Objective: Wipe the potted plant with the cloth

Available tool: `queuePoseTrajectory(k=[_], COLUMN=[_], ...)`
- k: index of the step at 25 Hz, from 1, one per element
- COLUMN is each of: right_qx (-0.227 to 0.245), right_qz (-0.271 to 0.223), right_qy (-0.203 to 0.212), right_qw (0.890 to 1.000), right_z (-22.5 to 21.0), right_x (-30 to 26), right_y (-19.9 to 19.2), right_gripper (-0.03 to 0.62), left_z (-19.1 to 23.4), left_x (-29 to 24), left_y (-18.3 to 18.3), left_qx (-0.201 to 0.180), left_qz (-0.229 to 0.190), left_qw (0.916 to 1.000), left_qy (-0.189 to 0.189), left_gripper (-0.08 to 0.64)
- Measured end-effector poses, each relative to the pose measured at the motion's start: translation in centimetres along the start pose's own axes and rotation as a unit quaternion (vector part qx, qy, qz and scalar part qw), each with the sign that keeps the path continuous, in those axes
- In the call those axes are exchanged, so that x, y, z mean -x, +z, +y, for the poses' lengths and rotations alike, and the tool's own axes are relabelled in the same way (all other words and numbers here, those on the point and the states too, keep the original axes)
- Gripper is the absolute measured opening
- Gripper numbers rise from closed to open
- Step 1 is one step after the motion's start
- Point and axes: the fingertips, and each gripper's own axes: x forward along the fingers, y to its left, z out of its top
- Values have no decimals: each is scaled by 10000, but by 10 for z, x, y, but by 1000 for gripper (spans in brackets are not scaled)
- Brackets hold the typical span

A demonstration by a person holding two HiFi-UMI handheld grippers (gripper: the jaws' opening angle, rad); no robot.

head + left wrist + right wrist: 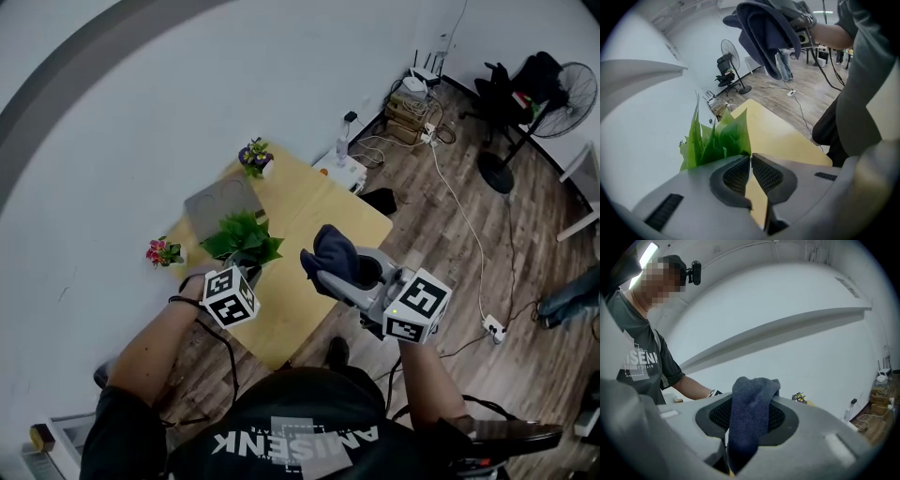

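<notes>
The potted plant [242, 238], with broad green leaves, stands near the left edge of the yellow table [314, 211]. My left gripper [247, 273] points steeply down just in front of it. In the left gripper view its jaws [751, 156] stand tip to tip with nothing between them, and the leaves [717, 140] rise just beyond the left jaw. My right gripper [323, 279] hangs level over the table's near right side, shut on a dark blue cloth [334, 257]. The cloth [750, 413] drapes over both pads and is also seen hanging high in the left gripper view [764, 33].
A grey tray [223, 201] lies behind the plant. A small purple flower pot [255, 157] stands at the table's far corner and a pink one [164, 251] at its left. On the wooden floor are cables, a power strip [492, 328] and a standing fan [562, 94].
</notes>
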Motion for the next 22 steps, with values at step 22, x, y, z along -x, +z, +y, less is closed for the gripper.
queuePoseTrajectory(k=[22], right_qx=[-713], right_qz=[240], right_qy=[-578], right_qw=[9955], right_z=[-29], right_x=[22], right_y=[-46], right_gripper=[127], left_z=[-19], left_x=[-111], left_y=[-40], left_qx=[-388], left_qz=[388], left_qw=[9985], left_qy=[40], left_gripper=[25])
